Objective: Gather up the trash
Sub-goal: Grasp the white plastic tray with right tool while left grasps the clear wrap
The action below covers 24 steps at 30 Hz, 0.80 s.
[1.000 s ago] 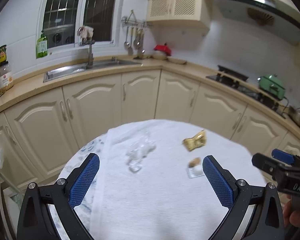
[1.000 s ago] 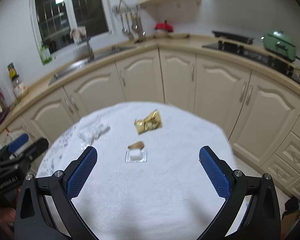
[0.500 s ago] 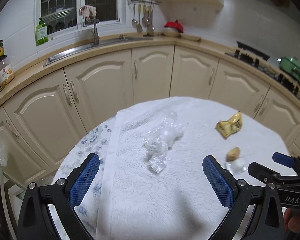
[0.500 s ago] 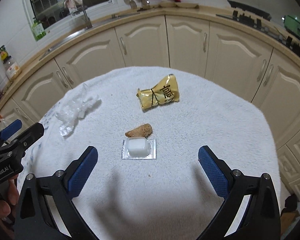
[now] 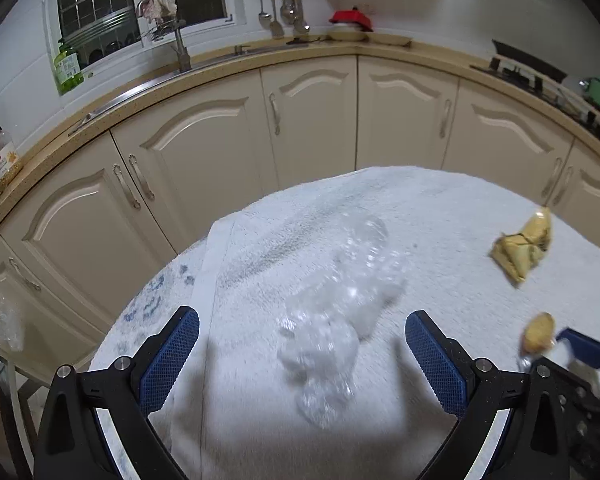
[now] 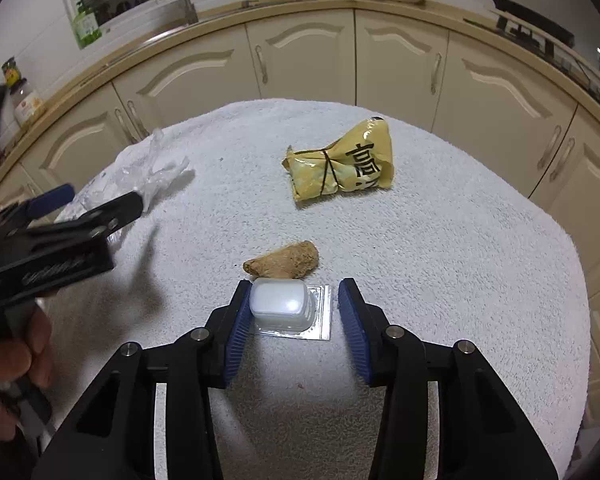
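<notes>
A crumpled clear plastic wrapper lies on the white towel between the blue pads of my left gripper, which is open and low over it. My right gripper is open with its pads on either side of a white blister cup on a foil card; the left pad touches the cup. A brown scrap lies just beyond it, and a yellow snack wrapper lies farther back. The yellow wrapper and brown scrap also show in the left wrist view.
The round table is covered by a white towel, with a patterned cloth edge at the left. Cream kitchen cabinets curve behind. A clear bag hangs at the far left.
Both grippers have moved down and forward toward the table. The right jaws have narrowed around the blister cup. The left gripper now straddles the clear wrapper.
</notes>
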Motion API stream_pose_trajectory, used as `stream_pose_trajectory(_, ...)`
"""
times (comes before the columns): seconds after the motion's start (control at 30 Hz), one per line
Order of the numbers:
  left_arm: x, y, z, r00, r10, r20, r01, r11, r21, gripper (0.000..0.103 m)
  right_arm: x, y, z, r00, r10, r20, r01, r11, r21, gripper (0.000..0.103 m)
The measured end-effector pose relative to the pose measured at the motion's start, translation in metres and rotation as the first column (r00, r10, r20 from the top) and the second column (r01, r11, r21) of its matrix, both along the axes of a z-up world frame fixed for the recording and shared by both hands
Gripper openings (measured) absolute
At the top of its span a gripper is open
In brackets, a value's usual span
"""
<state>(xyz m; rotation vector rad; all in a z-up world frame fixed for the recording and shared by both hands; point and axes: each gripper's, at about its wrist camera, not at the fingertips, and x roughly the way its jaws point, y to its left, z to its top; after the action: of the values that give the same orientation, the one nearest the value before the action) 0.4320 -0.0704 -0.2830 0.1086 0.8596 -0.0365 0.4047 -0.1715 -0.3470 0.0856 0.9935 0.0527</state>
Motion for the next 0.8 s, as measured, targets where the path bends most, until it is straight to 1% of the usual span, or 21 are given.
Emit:
stream_pose_trajectory(0.03, 0.008, -0.003, -0.004, 1.0, -0.001, -0.008, 0.001, 1.0, -0.003, 0.092, 0.0, 0.002, 0.0, 1.0, 0.005, 0.001, -0.005, 1.0, -0.003, 0.041)
stream_pose_trajectory(0.07, 0.015, -0.004, -0.009, 1.0, -0.012, -0.022, 0.012, 1.0, -0.012, 0.075, -0.001, 0.002, 0.0, 1.0, 0.006, 0.002, -0.006, 1.0, -0.005, 0.041)
stream_pose_trajectory(0.1, 0.022, -0.007, -0.015, 0.999, -0.025, -0.042, 0.024, 0.999, -0.03, 0.064, 0.0, 0.001, 0.0, 1.0, 0.006, 0.003, -0.006, 1.0, -0.001, 0.041)
stream_pose_trajectory(0.13, 0.029, -0.007, -0.019, 0.998, -0.039, -0.054, 0.036, 0.998, -0.06, 0.055, -0.001, 0.0, 0.0, 1.0, 0.005, 0.003, -0.005, 1.0, 0.009, 0.041)
stream_pose_trajectory(0.17, 0.036, -0.006, -0.019, 0.998, -0.04, -0.048, 0.036, 0.996, -0.086, 0.049, -0.001, -0.002, 0.001, 1.0, 0.005, 0.002, -0.005, 1.0, 0.017, 0.041)
stream_pose_trajectory(0.2, 0.042, -0.007, -0.02, 0.998, -0.046, -0.05, 0.041, 0.995, -0.096, 0.046, -0.002, -0.003, 0.001, 1.0, 0.003, 0.002, -0.003, 1.0, 0.021, 0.041)
stream_pose_trajectory(0.23, 0.047, -0.006, -0.02, 0.998, -0.049, -0.05, 0.043, 0.994, -0.105, 0.034, -0.003, -0.004, 0.002, 1.0, 0.0, 0.003, 0.0, 1.0, 0.026, 0.041)
stream_pose_trajectory(0.27, 0.052, -0.004, -0.021, 0.998, -0.044, -0.053, 0.037, 0.992, -0.124, 0.03, -0.005, -0.005, 0.003, 1.0, -0.002, 0.004, 0.002, 0.999, 0.04, 0.041)
stream_pose_trajectory(0.3, 0.055, -0.003, -0.021, 0.998, -0.041, -0.052, 0.033, 0.989, -0.143, 0.029, -0.006, -0.007, 0.003, 1.0, -0.005, 0.006, 0.004, 0.999, 0.049, 0.03)
stream_pose_trajectory(0.4, 0.063, -0.002, -0.02, 0.998, -0.04, -0.041, 0.033, 0.985, -0.168, 0.026, -0.014, -0.009, 0.009, 1.0, -0.007, 0.009, 0.006, 0.999, 0.049, 0.03)
stream_pose_trajectory(0.53, 0.058, -0.006, -0.018, 0.998, -0.053, -0.027, 0.047, 0.982, -0.183, 0.026, -0.028, -0.013, 0.012, 1.0, -0.018, 0.005, 0.018, 0.998, 0.059, 0.03)
stream_pose_trajectory(0.7, 0.041, -0.013, -0.017, 0.997, -0.072, -0.015, 0.067, 0.979, -0.195, 0.026, -0.043, -0.014, 0.008, 1.0, -0.019, -0.006, 0.019, 0.998, 0.062, 0.03)
stream_pose_trajectory(0.8, 0.034, -0.015, -0.011, 0.996, -0.087, -0.006, 0.084, 0.977, -0.196, 0.026, -0.054, -0.013, 0.011, 1.0, -0.017, 0.002, 0.016, 0.997, 0.074, 0.03)
